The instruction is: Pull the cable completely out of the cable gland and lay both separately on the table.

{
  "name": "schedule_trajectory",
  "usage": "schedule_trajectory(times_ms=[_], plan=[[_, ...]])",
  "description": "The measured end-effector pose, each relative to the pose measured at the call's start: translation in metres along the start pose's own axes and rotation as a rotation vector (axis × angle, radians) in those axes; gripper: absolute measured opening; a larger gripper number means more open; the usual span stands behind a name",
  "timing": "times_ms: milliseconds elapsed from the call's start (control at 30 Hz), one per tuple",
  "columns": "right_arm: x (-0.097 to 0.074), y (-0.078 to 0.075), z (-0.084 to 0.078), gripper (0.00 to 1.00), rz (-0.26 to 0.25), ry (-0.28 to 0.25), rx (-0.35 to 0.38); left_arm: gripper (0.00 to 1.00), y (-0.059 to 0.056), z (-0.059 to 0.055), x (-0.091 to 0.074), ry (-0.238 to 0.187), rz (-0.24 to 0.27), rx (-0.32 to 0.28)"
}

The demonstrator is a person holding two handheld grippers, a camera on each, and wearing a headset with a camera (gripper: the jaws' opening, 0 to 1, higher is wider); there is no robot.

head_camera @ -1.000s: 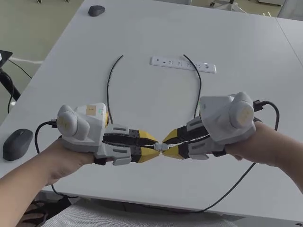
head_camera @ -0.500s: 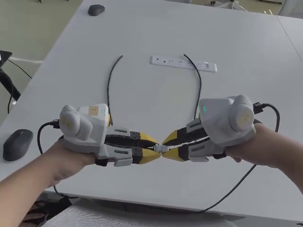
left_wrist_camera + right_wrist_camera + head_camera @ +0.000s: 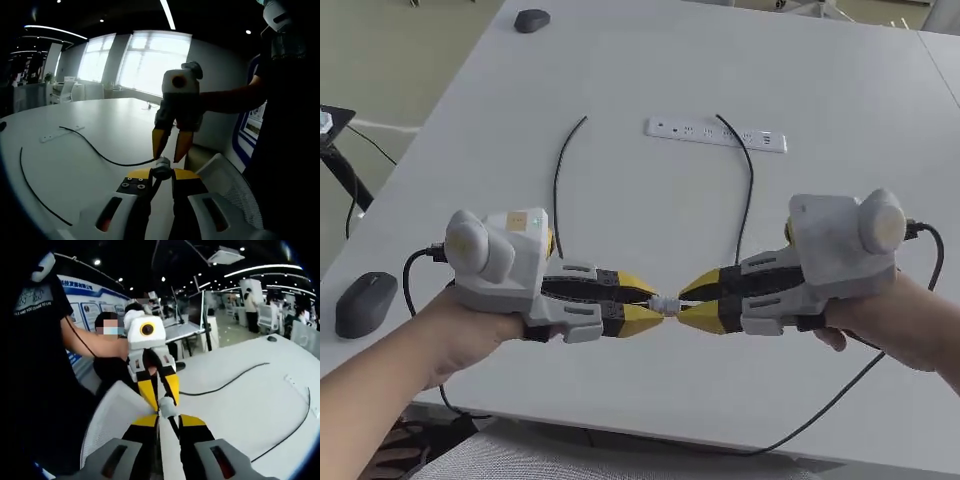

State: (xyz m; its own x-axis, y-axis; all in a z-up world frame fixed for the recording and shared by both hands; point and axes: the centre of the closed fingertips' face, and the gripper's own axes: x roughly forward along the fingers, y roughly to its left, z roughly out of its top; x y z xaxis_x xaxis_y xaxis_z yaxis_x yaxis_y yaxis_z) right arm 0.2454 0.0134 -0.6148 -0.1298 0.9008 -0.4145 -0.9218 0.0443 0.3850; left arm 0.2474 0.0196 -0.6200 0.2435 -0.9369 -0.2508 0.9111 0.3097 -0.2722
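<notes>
In the head view, two hands hold two grippers tip to tip over the near edge of the white table [image 3: 650, 60]. The left gripper [image 3: 653, 304] comes in from 9 o'clock. The right gripper [image 3: 683, 302] comes in from 3 o'clock. The small white cable gland [image 3: 668, 305] sits right between their tips, held up off the table. The left gripper is clenched on one end of the gland, and the right gripper is clenched on the other end. In the right gripper view a thin dark line runs from the gland down between that gripper's jaws. It may be the cable, but I cannot tell for sure. On the table a black cable [image 3: 748, 200] lies at 1 o'clock from the gland and goes behind the right gripper. A second black cable [image 3: 557, 190] lies at 11 o'clock and goes behind the left gripper. I cannot tell if the two are one long cable. A white power strip [image 3: 715, 133] lies at 12 o'clock, near the far cable ends. A dark mouse [image 3: 365, 303] sits at 9 o'clock by the table edge. Another mouse [image 3: 531, 20] sits far off at 11 o'clock. The left gripper view looks across the table and shows big bright windows [image 3: 150, 65], a white mesh chair [image 3: 227, 185] and the person's dark shirt [image 3: 285, 125].
</notes>
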Motion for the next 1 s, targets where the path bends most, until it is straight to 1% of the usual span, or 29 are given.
schedule_trajectory(times_ms=[67,100,133,167,233,267,333,367,400,433,467,533,567,667,700,733,767,800,1000], plan=[[-0.003,-0.001,0.006,0.16,0.028,-0.038,0.067,0.15,0.000,0.001,0.000,0.000,-0.002,0.002],[-0.004,-0.003,0.009,0.15,0.033,-0.057,0.076,0.15,0.000,0.002,0.001,0.001,-0.002,0.009],[-0.005,-0.001,0.014,0.15,0.065,-0.079,0.123,0.15,-0.001,0.002,0.001,0.004,-0.004,0.014],[-0.006,0.000,0.014,0.15,0.087,-0.078,0.159,0.15,-0.002,0.003,0.001,0.004,-0.007,0.017],[-0.006,-0.006,0.021,0.15,0.098,-0.103,0.184,0.15,-0.004,0.005,0.001,0.001,-0.009,0.034],[-0.006,-0.003,0.022,0.15,0.126,-0.102,0.213,0.15,-0.004,0.006,0.001,0.000,-0.008,0.037],[-0.005,0.002,0.019,0.14,0.191,-0.063,0.279,0.15,-0.006,0.009,0.001,0.001,-0.011,0.049],[-0.002,0.000,0.019,0.13,0.197,-0.061,0.263,0.15,-0.006,0.010,0.001,-0.001,-0.012,0.058],[-0.002,0.002,0.017,0.14,0.216,-0.049,0.279,0.15,-0.006,0.011,0.001,-0.001,-0.013,0.059],[-0.001,0.003,0.014,0.15,0.237,-0.024,0.330,0.15,-0.006,0.012,0.001,0.000,-0.013,0.070],[0.000,0.003,0.012,0.15,0.244,-0.014,0.347,0.15,-0.007,0.012,0.001,-0.001,-0.015,0.074],[0.002,0.001,0.011,0.14,0.252,-0.013,0.353,0.15,-0.007,0.013,0.001,-0.001,-0.016,0.085],[0.003,0.000,0.011,0.14,0.255,-0.014,0.358,0.15,-0.008,0.013,0.001,-0.002,-0.021,0.100],[0.003,0.006,0.012,0.11,0.300,-0.013,0.409,0.15,-0.008,0.015,0.001,-0.004,-0.017,0.109],[0.004,0.005,0.010,0.10,0.296,-0.009,0.408,0.15,-0.007,0.015,0.001,-0.004,-0.016,0.112],[0.004,0.003,0.010,0.10,0.294,-0.014,0.416,0.15,-0.006,0.014,0.001,0.003,-0.011,0.122],[0.004,0.003,0.010,0.09,0.297,-0.017,0.427,0.15,-0.006,0.014,0.001,0.004,-0.009,0.120],[0.003,0.005,0.010,0.09,0.313,-0.014,0.447,0.15,-0.006,0.014,0.001,0.006,-0.013,0.122],[0.006,0.008,0.002,0.09,0.348,0.006,0.472,0.15,-0.010,0.009,0.003,0.025,-0.029,0.133]])
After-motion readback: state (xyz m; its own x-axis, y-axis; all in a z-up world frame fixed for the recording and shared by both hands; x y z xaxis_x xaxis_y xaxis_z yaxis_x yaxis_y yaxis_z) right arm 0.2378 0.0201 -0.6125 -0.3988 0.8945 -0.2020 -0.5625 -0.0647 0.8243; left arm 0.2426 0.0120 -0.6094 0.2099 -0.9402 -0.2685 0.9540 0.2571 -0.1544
